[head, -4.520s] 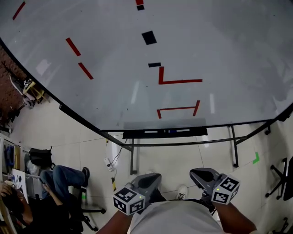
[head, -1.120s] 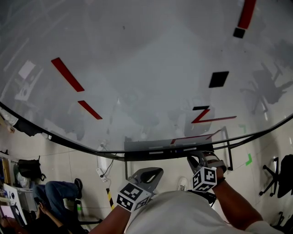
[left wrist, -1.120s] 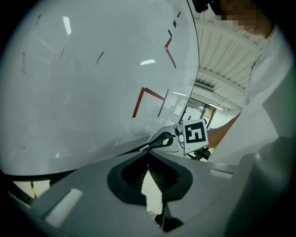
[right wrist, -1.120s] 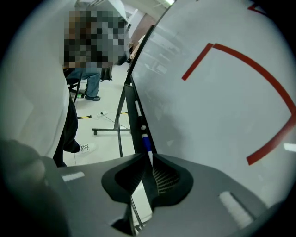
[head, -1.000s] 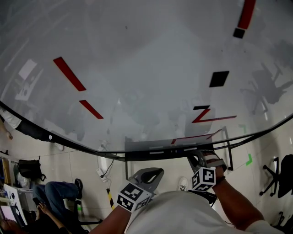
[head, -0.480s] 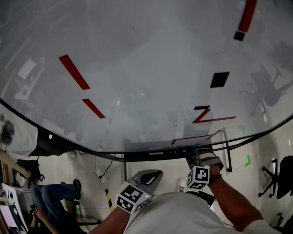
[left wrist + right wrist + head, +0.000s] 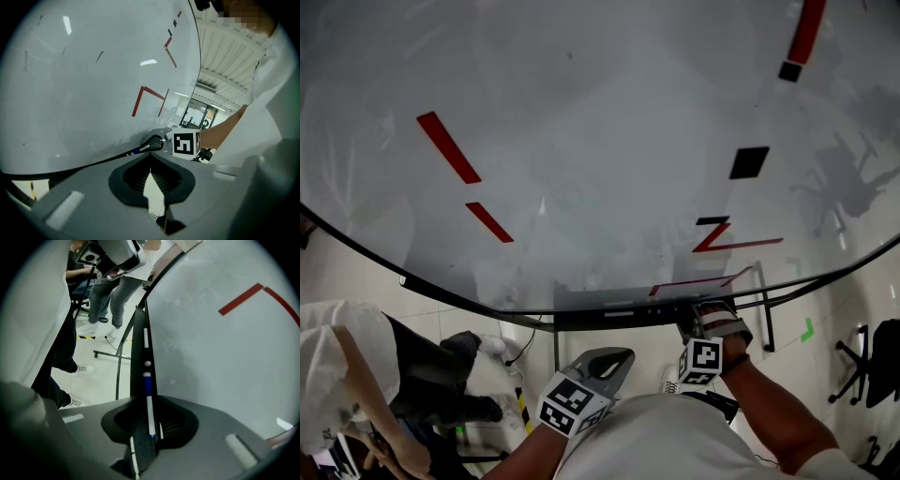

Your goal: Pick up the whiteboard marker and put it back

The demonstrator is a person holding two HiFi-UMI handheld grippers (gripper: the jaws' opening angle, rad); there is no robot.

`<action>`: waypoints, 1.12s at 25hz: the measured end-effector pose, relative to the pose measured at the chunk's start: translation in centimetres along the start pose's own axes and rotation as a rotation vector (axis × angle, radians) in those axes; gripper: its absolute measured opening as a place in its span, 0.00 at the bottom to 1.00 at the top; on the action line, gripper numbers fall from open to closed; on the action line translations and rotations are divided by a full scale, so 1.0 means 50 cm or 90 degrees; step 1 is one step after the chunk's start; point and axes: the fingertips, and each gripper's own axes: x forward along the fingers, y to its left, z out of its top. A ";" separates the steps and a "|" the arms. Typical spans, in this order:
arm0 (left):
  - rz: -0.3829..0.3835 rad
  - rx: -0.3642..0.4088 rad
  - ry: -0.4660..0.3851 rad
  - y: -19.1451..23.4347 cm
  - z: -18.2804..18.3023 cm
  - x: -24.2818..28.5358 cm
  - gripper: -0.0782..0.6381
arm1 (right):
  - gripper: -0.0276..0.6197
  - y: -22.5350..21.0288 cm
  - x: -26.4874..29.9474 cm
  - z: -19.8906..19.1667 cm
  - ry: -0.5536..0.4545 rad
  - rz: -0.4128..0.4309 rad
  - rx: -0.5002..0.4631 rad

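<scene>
The right tongs (image 7: 144,401) are pressed in on the whiteboard marker (image 7: 149,416), which runs lengthwise between the two jaws. Its white barrel sits in the narrow gap. Its blue cap (image 7: 147,380) sticks out just past the tips, pointing away from the tongs. The marker lies in line with the narrow black surface (image 7: 137,357) that runs along the lower edge of the whiteboard (image 7: 581,141). Whether it rests on that surface or sits just above it cannot be told. Farther out from the tips along the same surface are a small white piece (image 7: 147,364) and then a second white marker (image 7: 145,338).

In the head view the right tongs reach forward to the surface, with their marker cube (image 7: 701,361) turned up toward the camera. Red lines (image 7: 722,239) and a black square (image 7: 748,161) are on the board above and ahead of them.

The left tongs (image 7: 622,356) hang well back from the surface, close to the person's body. They sit to the left of the right tongs, with their tips together and nothing between them. Their own view looks across at the right tongs' cube by the board's edge.

Off to the left of the left tongs, low on the tiled floor (image 7: 647,342), is a bystander in a white top (image 7: 352,361).
</scene>
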 end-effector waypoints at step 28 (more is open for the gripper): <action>-0.007 -0.008 0.001 0.006 0.010 0.020 0.13 | 0.08 0.012 0.029 -0.003 0.008 0.050 -0.036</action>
